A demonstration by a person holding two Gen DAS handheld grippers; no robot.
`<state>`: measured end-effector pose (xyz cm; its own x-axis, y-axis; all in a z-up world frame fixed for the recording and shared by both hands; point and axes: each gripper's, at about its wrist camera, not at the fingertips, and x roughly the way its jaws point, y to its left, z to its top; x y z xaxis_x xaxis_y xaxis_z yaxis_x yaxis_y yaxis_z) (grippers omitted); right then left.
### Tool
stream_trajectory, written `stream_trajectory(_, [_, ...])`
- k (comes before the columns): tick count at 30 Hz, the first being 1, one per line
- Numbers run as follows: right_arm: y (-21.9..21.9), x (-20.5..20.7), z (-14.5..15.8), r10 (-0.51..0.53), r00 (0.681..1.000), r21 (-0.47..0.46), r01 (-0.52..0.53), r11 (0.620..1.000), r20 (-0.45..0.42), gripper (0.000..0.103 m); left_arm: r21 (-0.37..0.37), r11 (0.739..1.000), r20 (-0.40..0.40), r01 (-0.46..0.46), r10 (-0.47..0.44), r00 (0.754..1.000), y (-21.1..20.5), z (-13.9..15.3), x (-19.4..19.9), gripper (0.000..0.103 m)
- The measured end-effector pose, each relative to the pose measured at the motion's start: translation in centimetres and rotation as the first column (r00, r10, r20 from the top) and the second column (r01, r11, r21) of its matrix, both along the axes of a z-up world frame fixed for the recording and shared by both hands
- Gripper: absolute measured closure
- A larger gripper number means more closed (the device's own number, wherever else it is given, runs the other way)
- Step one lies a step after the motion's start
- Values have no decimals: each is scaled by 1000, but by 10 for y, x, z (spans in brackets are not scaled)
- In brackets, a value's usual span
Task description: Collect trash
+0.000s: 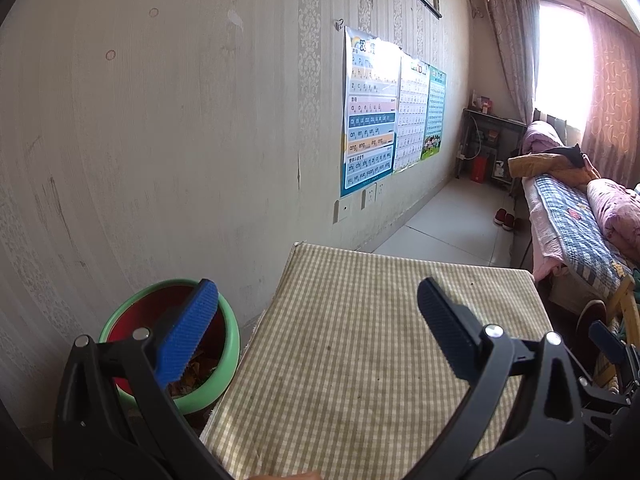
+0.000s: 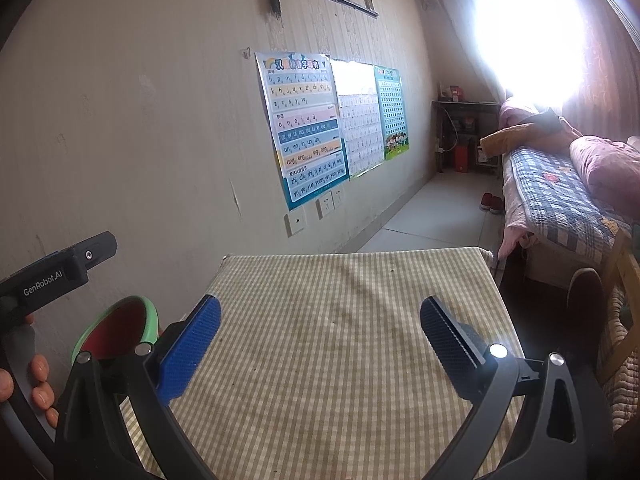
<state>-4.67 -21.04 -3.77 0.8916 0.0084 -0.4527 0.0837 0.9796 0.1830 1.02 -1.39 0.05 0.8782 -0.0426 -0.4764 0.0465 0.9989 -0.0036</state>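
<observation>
Both wrist views face along the table [image 1: 360,360] toward the window [image 1: 560,52]

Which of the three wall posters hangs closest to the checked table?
The pinyin letter chart, largest and leftmost; the pale grid chart and green-blue chart hang farther along.

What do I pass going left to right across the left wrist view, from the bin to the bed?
Green-rimmed trash bin → checked tablecloth table → wall posters → red shoes on the floor → bed with blue patchwork quilt.
</observation>
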Motion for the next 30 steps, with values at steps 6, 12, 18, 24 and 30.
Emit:
stream_trajectory(6, [1,3,-5,7,1000,-8,-8,1000,-16,7,-4,1000,-10,-1,1,1000,1,-4,2,5])
stream_trajectory(12, [1,6,-10,13,999,-10,-13,1000,-34,7,-7,1000,-19,-4,4,1000,3,-7,5,5])
stream_trajectory(18, [2,8,-15,18,998,-10,-18,1000,-52,7,-13,1000,-32,-7,6,999,7,-11,7,5])
stream_trajectory(24, [-3,24,-43,-2,986,1,2,1000,-166,7,-33,999,-61,-3,1,998,13,-18,9,5])
stream_trajectory(30, [-55,57,-117,-144,918,-80,123,989,-368,7,-110,994,-209,-14,-9,978,55,-52,19,5])
